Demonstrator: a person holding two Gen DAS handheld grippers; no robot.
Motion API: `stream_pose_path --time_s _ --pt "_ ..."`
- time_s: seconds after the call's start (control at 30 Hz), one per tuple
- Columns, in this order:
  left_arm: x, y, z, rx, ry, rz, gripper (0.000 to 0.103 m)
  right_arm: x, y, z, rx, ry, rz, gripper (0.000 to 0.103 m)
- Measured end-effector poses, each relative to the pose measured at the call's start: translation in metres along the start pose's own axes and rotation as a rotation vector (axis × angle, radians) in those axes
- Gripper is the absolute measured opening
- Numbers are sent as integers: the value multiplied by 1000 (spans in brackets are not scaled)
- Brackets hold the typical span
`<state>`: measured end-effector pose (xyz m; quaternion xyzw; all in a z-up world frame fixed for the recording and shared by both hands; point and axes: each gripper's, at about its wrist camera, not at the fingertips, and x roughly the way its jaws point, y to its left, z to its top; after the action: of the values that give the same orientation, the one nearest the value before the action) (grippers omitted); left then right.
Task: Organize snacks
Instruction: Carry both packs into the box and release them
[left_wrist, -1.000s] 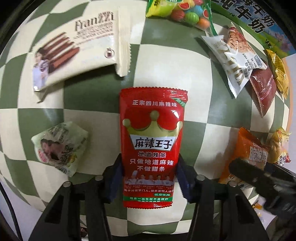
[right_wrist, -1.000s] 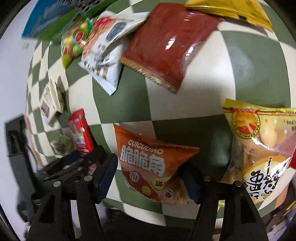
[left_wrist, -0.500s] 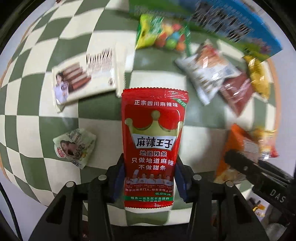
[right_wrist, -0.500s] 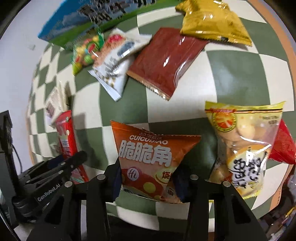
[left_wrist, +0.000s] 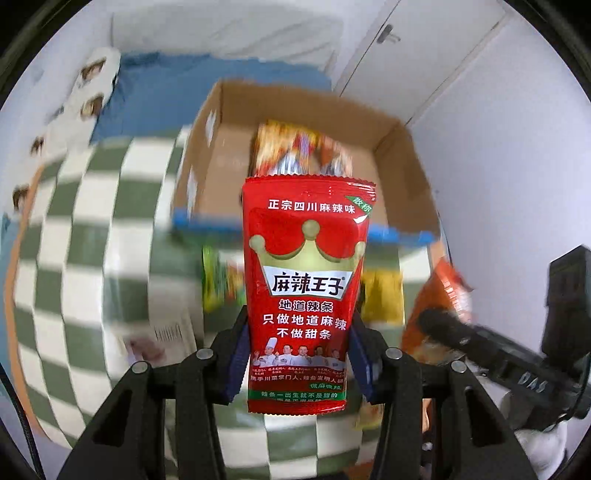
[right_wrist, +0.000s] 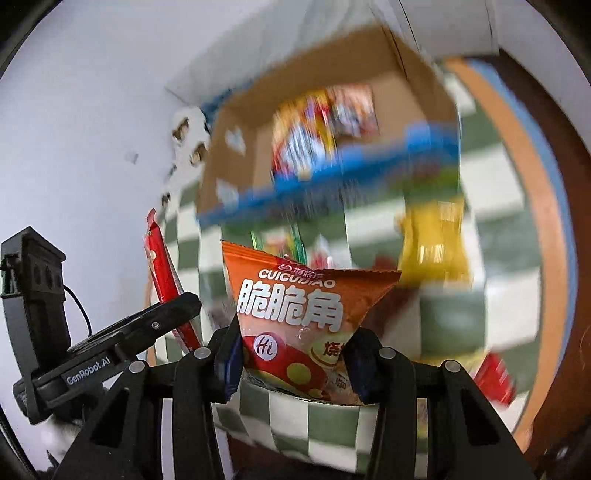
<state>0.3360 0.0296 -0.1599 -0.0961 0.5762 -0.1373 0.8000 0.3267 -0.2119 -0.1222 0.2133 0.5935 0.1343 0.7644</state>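
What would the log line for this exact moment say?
left gripper: holds red pouch | right gripper: holds orange bag | both lifted, facing box

My left black two-finger gripper (left_wrist: 297, 354), jaws clamped on a tall red glossy snack sachet (left_wrist: 308, 291), held upright and lifted; my right black two-finger gripper (right_wrist: 291, 363), jaws pinched on an orange crinkled snack bag (right_wrist: 299, 317), raised alongside, level with the left
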Motion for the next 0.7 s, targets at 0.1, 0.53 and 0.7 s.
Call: stream_pose_path --time_s 0.1,0.53,0.7 --pt "4 0 38 35 -24 34 45 -13 14 44 -38 -64 -32 48" --pt "127 21 152 59 225 166 45 69 19 193 -86 22 -193 48" --pt "163 33 152 35 308 189 45 118 7 190 -103 112 -250 48"
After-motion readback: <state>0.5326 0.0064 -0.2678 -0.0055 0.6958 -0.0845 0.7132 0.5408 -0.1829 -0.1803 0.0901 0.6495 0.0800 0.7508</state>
